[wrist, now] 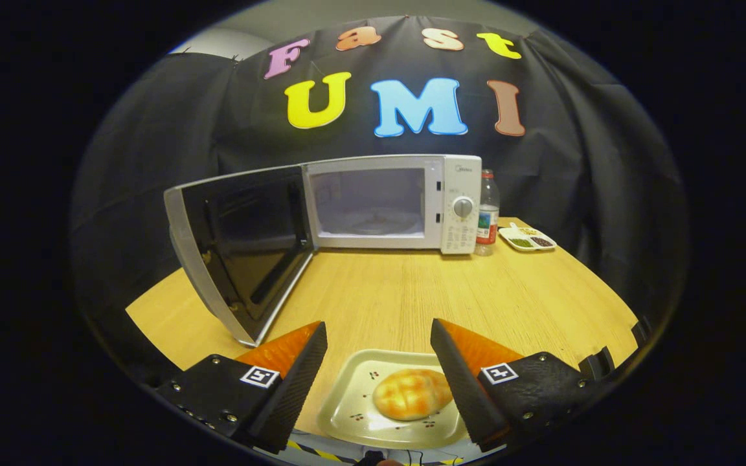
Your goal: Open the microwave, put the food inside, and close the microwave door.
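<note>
A white microwave (pixel 391 202) stands at the back of the wooden table (pixel 412 291), its door (pixel 237 249) swung wide open toward me on the left, the cavity showing a glass turntable. A golden bun (pixel 410 394) lies on a pale square plate (pixel 353 404) at the table's near edge. My gripper (pixel 378 331) hovers above the plate with its fingers spread open, the bun and plate lying below and between them. Nothing is held.
To the right of the microwave stands a plastic bottle (pixel 487 213), then a small white divided dish (pixel 527 238) with sauces. The open door's edge reaches close to my left finger. Bare wood lies between the plate and the microwave.
</note>
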{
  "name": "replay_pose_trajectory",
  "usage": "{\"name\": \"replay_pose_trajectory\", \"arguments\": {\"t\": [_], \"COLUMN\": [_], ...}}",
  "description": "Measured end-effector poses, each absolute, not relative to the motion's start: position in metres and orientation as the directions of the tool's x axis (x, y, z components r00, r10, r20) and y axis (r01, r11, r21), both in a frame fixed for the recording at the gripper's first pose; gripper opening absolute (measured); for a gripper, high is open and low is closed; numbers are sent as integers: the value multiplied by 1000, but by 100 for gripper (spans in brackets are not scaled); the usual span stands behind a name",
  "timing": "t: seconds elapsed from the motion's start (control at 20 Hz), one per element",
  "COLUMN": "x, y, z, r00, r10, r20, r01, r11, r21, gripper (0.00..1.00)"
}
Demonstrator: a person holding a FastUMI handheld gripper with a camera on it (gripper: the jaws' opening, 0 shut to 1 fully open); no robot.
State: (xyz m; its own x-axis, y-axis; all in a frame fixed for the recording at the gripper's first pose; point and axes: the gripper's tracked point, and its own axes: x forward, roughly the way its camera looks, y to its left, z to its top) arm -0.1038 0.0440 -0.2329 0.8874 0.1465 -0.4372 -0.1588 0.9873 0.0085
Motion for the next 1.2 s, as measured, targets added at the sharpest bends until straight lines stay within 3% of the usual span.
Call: {"name": "replay_pose_trajectory", "arguments": {"t": [0.3,0.9,1.0,1.05,1.2], "x": [-115,-124,-124,-126,-121], "y": [24,20,20,20,26], "z": [-276,-311,-309,-307,-292], "r00": [832,762,762,759,765], "r10": [106,88,89,92,131], "r20": [-545,-641,-642,-644,-631], "r01": [-100,-122,-131,-132,-150], "r11": [994,992,991,991,988], "r21": [41,-10,-17,-14,23], "gripper": [98,98,96,86,84]}}
